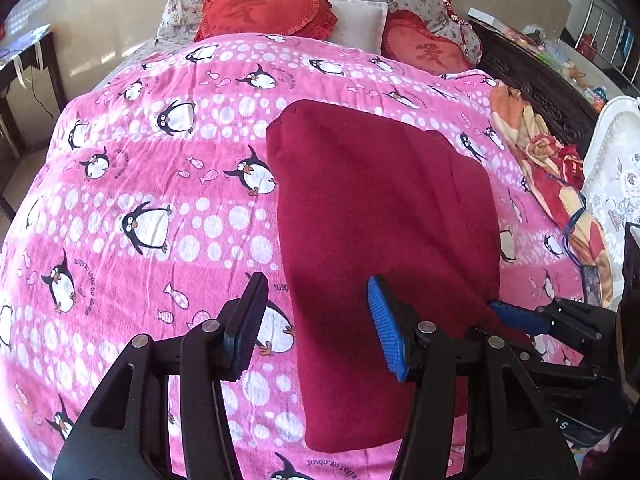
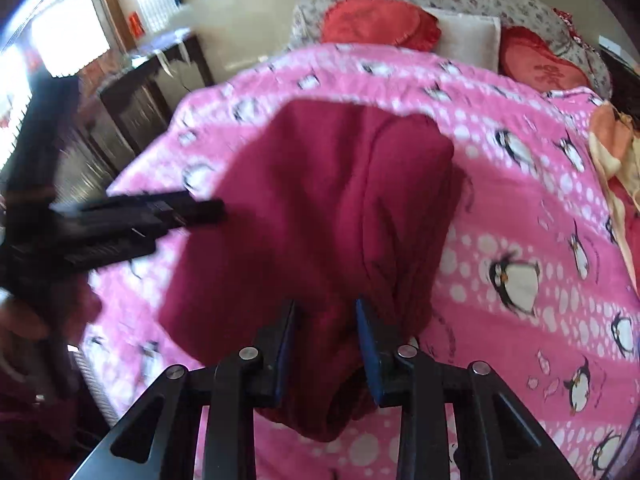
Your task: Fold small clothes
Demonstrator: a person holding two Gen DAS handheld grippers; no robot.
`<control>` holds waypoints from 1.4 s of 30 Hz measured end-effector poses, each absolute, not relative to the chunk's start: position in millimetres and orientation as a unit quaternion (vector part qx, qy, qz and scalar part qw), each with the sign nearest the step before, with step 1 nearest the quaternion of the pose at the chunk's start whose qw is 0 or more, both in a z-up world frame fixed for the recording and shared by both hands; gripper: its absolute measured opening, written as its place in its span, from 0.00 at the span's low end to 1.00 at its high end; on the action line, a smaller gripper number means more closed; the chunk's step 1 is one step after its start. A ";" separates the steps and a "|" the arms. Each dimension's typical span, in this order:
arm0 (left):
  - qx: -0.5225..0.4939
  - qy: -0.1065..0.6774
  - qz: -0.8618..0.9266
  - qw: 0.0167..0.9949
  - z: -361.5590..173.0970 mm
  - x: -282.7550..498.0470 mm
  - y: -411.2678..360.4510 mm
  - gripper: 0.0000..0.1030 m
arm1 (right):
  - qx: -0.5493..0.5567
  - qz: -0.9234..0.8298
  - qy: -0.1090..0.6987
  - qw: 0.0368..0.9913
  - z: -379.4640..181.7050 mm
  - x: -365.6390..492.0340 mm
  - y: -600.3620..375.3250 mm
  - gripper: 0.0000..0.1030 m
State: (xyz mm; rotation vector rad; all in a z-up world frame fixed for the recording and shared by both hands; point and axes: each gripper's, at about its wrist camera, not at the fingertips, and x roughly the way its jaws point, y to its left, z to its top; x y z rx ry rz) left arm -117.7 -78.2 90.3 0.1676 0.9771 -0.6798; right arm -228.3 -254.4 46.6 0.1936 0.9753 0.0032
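A dark red garment [image 1: 384, 216] lies folded on the pink penguin blanket [image 1: 140, 184]. My left gripper [image 1: 316, 284] hovers open over its near left edge, one finger above the blanket and the blue-padded one above the cloth, with nothing gripped. In the left wrist view my right gripper [image 1: 516, 316] reaches the garment's near right edge. In the right wrist view my right gripper [image 2: 326, 312] has a raised bunch of the red garment [image 2: 320, 208] pinched between its pads, and the cloth's near edge sags beneath the fingers. The left gripper [image 2: 212, 208] shows blurred at the garment's left side.
Two red heart cushions [image 1: 264, 8] and a white pillow [image 1: 360, 20] lie at the head of the bed. A crumpled orange and red blanket [image 1: 560, 184] runs along the right side. Dark wooden furniture [image 2: 152, 88] stands left of the bed.
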 end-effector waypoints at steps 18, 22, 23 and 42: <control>0.096 0.379 -0.281 0.876 137.4 -148.2 -62.5 0.50 | 0.090 -0.088 0.394 0.911 112.3 -247.2 -241.1 0.49; 0.086 0.381 -0.281 0.877 139.9 -150.2 -57.4 0.50 | 0.097 -0.102 0.388 0.911 114.9 -249.8 -239.2 0.64; 0.085 0.381 -0.280 0.877 140.2 -150.8 -56.6 0.50 | 0.100 -0.102 0.386 0.912 115.5 -250.3 -238.8 0.64; 0.082 0.384 -0.281 0.876 139.0 -152.7 -55.3 0.50 | 0.114 -0.102 0.398 0.905 112.6 -242.0 -237.0 0.65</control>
